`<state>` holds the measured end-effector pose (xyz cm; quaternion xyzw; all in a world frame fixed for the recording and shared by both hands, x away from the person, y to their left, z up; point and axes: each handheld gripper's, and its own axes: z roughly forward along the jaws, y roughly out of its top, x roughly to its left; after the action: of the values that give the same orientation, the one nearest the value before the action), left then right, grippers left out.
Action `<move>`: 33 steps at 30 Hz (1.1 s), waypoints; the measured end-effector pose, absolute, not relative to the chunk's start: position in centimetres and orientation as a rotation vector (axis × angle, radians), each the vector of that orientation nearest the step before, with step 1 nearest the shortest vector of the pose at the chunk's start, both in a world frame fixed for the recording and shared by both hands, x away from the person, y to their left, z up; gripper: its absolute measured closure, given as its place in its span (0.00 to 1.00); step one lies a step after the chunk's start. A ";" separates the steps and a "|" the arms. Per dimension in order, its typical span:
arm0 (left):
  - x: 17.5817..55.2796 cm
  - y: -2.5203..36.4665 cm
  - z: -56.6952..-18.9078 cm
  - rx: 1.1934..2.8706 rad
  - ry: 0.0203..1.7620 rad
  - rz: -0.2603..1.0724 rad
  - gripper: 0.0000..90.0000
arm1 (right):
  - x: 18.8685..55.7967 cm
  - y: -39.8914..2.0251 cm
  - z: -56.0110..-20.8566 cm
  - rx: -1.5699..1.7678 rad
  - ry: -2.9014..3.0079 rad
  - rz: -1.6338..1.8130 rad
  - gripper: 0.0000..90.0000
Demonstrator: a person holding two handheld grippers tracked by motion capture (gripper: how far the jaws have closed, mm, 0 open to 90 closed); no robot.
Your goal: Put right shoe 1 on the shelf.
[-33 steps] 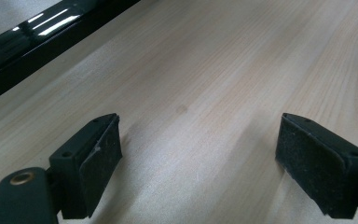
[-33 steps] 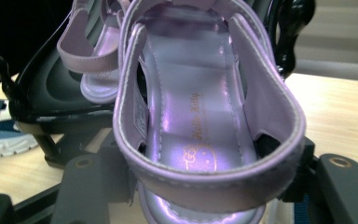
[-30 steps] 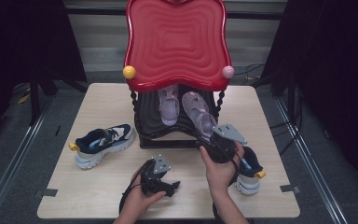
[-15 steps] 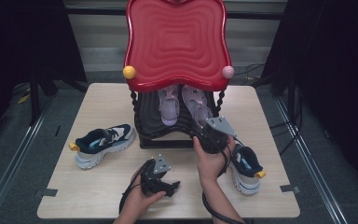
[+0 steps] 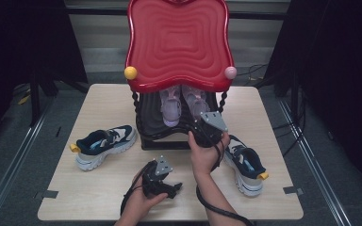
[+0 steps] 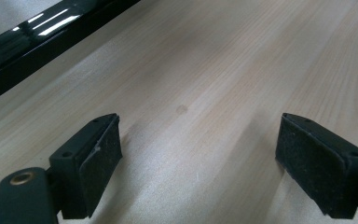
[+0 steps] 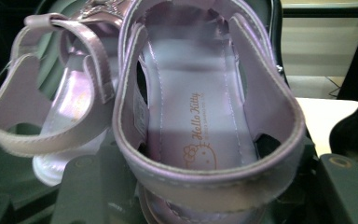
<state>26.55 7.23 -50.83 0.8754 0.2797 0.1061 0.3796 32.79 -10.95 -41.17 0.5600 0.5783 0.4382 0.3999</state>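
Pale wooden table [image 5: 99, 183] under us, our right gripper [image 7: 200, 205] clasps the lilac sandal [image 7: 200, 116] by its heel, long axis running straight ahead from the jaws onto the black rack [image 5: 151, 127], while our left gripper [image 6: 200, 168] idles open.

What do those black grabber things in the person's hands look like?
Both are black. The left gripper and the right gripper each carry a grey three-cornered plate on top, and a black cable trails from each. In the left gripper view, the two jaws end in flat, rough black pads with small screw holes, and a brass-coloured ring sits on one arm. The forearms are bare, with no sleeves.
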 end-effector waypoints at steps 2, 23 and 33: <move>26.5 7.2 -50.8 2.235 0.714 0.271 0.15 | 33.1 -10.9 -41.2 1.425 1.449 1.107 0.42; 26.6 7.3 -50.8 2.239 0.710 0.272 0.15 | 35.3 -10.7 -42.1 1.481 1.403 1.077 0.42; 26.5 7.2 -50.8 2.234 0.714 0.271 0.15 | 35.5 -10.1 -42.6 1.484 1.415 1.064 0.41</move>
<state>26.55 7.22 -50.83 0.8751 0.2796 0.1060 0.3804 35.51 -10.06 -42.57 0.5876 0.5603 0.4214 0.4040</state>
